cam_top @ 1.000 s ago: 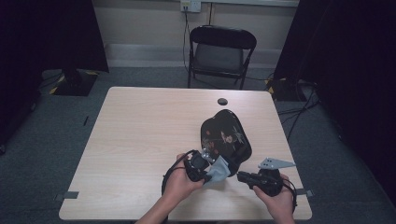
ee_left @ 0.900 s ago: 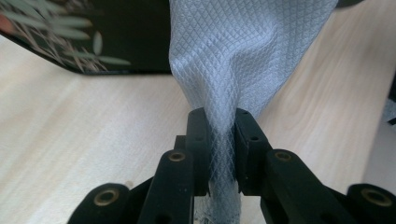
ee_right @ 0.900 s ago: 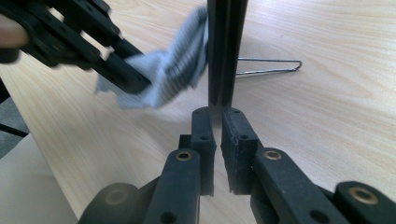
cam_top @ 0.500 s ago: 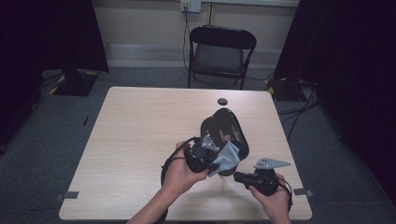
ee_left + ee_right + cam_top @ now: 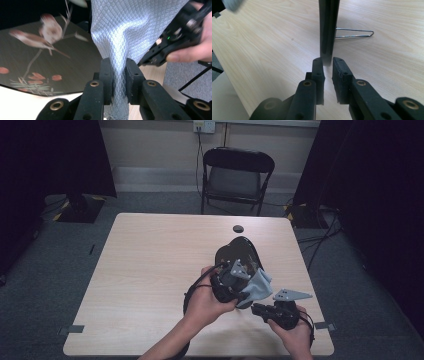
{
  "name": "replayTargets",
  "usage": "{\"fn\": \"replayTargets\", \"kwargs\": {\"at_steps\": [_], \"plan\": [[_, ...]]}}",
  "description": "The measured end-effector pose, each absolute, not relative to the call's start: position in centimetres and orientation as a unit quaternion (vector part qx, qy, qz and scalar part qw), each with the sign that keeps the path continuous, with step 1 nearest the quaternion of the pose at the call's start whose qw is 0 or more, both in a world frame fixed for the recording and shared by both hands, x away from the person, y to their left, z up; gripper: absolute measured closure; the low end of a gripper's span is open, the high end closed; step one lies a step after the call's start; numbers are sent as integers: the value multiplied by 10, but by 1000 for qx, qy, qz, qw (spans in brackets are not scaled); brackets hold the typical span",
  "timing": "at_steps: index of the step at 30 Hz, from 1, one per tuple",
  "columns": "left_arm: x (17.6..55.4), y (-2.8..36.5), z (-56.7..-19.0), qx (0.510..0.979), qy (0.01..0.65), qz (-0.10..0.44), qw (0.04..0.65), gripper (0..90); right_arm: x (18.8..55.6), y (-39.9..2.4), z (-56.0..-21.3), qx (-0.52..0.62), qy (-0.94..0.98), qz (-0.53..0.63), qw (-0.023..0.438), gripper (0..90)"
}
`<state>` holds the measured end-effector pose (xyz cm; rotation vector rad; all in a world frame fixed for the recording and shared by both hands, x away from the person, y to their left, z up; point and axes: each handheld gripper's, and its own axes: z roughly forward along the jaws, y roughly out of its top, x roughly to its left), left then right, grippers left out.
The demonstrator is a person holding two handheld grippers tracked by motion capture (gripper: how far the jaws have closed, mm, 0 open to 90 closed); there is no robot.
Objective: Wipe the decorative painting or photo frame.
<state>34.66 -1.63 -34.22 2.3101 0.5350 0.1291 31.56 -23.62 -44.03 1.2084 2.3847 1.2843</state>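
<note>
The left gripper [image 5: 117, 72] has risen since a second ago, its jaws clamped tight on a grey quilted cloth [image 5: 130, 32] that now hangs up against the black decorative plate [image 5: 239, 254]. That plate, painted with birds and red leaves, stands on edge on a wire stand [image 5: 354, 33] on the table [image 5: 150, 270]. The right gripper [image 5: 328, 67] stays put near the table's front edge; its jaws have just been opening, a narrow gap between them and nothing inside, their tips right at the plate's rim.
</note>
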Motion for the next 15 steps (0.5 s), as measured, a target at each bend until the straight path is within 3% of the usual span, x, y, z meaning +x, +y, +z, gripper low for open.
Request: {"fn": "replayTargets", "kwargs": {"at_steps": [15], "plan": [[346, -12, -390, 916, 222, 34, 333, 784, 316, -243, -437, 417, 792, 436, 99, 805]]}}
